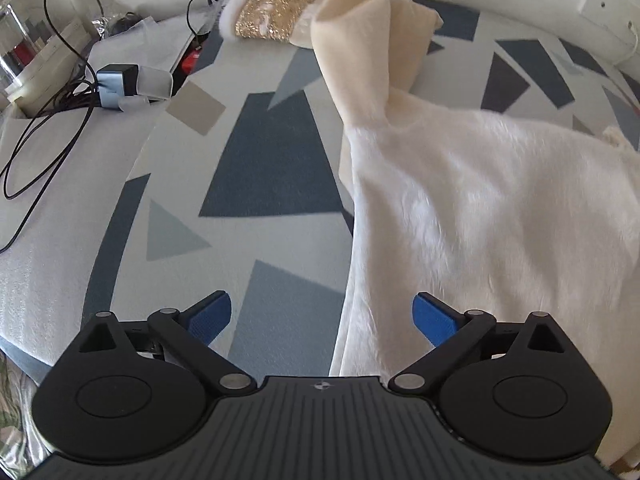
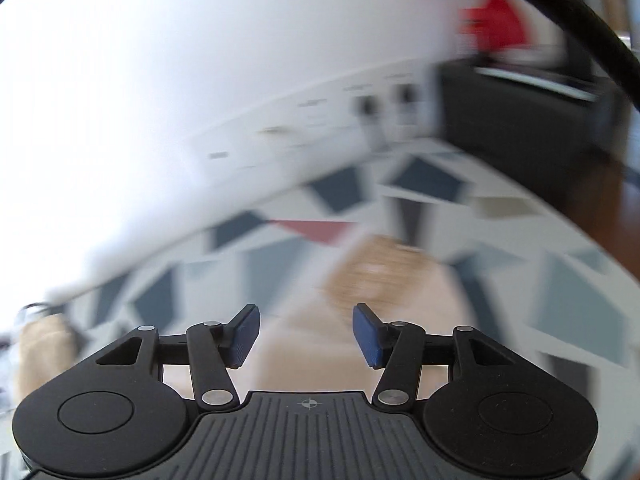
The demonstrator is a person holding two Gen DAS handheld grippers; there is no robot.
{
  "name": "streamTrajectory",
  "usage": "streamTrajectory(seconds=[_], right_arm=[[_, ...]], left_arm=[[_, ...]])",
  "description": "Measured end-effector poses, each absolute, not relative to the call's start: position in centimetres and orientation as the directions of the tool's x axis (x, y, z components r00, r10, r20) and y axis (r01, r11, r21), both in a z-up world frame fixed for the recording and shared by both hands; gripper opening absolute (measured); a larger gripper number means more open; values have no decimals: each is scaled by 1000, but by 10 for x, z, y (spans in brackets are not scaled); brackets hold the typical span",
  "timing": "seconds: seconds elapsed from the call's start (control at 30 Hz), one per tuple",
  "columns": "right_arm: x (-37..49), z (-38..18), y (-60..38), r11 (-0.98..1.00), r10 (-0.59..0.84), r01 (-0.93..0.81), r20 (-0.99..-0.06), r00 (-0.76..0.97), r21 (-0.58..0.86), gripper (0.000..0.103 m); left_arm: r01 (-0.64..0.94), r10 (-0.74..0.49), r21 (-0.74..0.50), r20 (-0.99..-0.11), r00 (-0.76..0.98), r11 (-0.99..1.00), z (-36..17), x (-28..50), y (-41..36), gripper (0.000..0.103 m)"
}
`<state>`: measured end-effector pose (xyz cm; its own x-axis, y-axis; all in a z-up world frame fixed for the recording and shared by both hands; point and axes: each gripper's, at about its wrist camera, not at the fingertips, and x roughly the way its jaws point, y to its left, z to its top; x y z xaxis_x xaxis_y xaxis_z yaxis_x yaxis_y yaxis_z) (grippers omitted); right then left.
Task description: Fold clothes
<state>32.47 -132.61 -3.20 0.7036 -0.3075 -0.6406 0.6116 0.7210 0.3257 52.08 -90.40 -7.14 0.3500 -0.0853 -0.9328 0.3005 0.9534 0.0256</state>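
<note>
A cream fuzzy garment (image 1: 480,208) lies on the patterned bedsheet (image 1: 264,168), filling the right half of the left wrist view. Its sleeve (image 1: 368,40) runs up to a gold sequined cuff (image 1: 272,14) with white fur trim at the far edge. My left gripper (image 1: 322,316) is open and empty, its right blue pad over the garment's near left edge. My right gripper (image 2: 306,334) is open and empty above a blurred beige piece of cloth (image 2: 380,276) on the sheet. The right wrist view is blurred by motion.
At the far left lie a grey charger block (image 1: 116,86), black cables (image 1: 48,128) and white boxes (image 1: 44,56). A white wall with sockets (image 2: 368,108) and a dark box (image 2: 520,116) border the bed in the right wrist view.
</note>
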Motion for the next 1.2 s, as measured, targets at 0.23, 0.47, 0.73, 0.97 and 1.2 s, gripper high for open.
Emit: streamTrajectory(seconds=[0.23,0.47,0.73,0.97,1.2], right_arm=[[458,-61,-1316,863,-110,443,-767,632,242,48],[516,-107,-1302,915,38,348,-900,435,206,50],[523,-112,-1307,907,45,358,-897,440,221,19],[476,-28,-1325,832,1,376,-678,735,409,15],[388,7,-1311,839,39,307,-612,790,449,15]], left_arm=[[149,-194,-151,-919,343,977,-68,582,-898,99],[195,-101,-24,-913,395,980,-77,643,-940,99],[208,-155,-79,-913,377,975,-89,681,-964,41],[136,-396,-377,-797,456,916,-25,673,-921,14],[84,-377,-381,-814,442,921,-39,594,-840,15]])
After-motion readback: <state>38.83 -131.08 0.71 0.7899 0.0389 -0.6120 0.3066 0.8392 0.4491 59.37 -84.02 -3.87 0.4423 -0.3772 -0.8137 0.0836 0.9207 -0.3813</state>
